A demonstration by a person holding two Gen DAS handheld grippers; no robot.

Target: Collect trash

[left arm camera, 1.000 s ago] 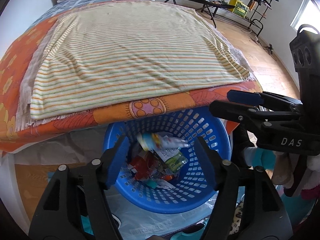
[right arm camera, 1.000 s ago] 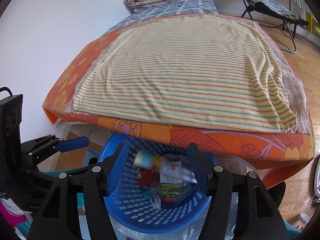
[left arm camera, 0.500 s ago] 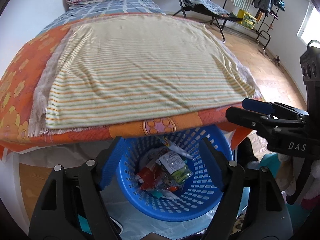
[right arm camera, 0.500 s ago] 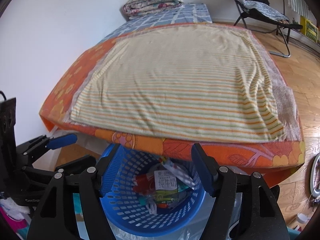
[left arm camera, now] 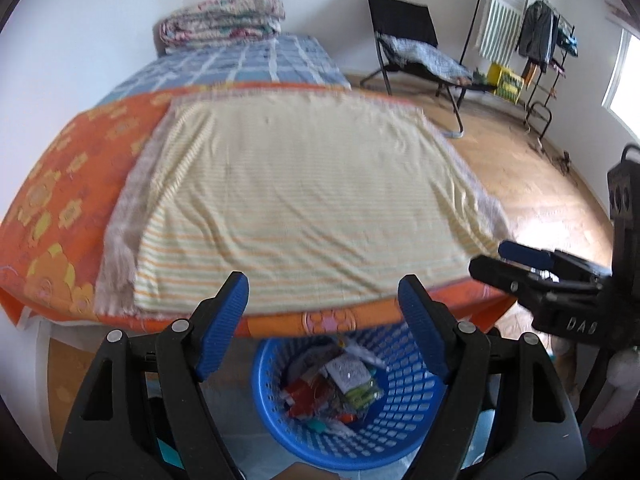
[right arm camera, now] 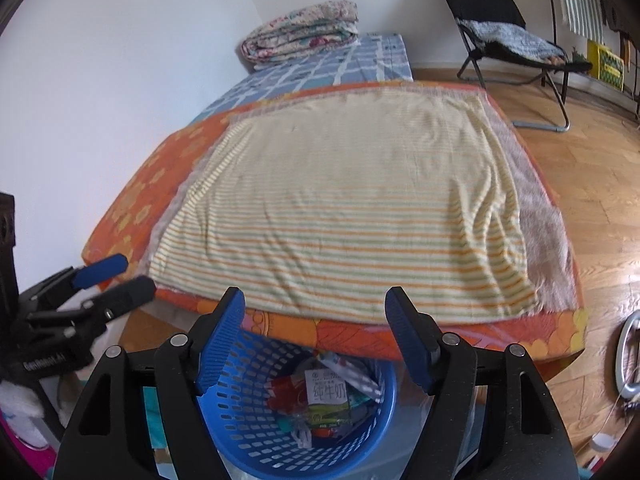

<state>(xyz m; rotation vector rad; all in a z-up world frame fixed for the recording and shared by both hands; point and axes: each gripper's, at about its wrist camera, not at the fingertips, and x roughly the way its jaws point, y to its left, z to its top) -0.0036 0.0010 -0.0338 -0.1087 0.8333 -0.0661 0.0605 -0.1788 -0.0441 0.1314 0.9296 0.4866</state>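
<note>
A blue perforated basket (left arm camera: 404,412) stands on the floor at the foot of the bed, partly under its edge, and holds several wrappers and cartons (left arm camera: 340,384). It also shows in the right wrist view (right arm camera: 248,432), with a white milk carton (right arm camera: 326,388) on top of the trash. My left gripper (left arm camera: 322,312) is open and empty, above and in front of the basket. My right gripper (right arm camera: 314,320) is open and empty, also above the basket. Each gripper shows at the edge of the other's view.
A striped cream cloth (left arm camera: 304,200) lies flat over an orange flowered bedspread (left arm camera: 52,208). A folded quilt (left arm camera: 220,20) sits at the far end. A black folding chair (left arm camera: 412,52) and a clothes rack (left arm camera: 532,36) stand on the wooden floor to the right.
Both grippers have risen and tilted up away from the basket, so the bed fills more of each view. A piece of trash that was falling between the fingers now lies in the basket.
</note>
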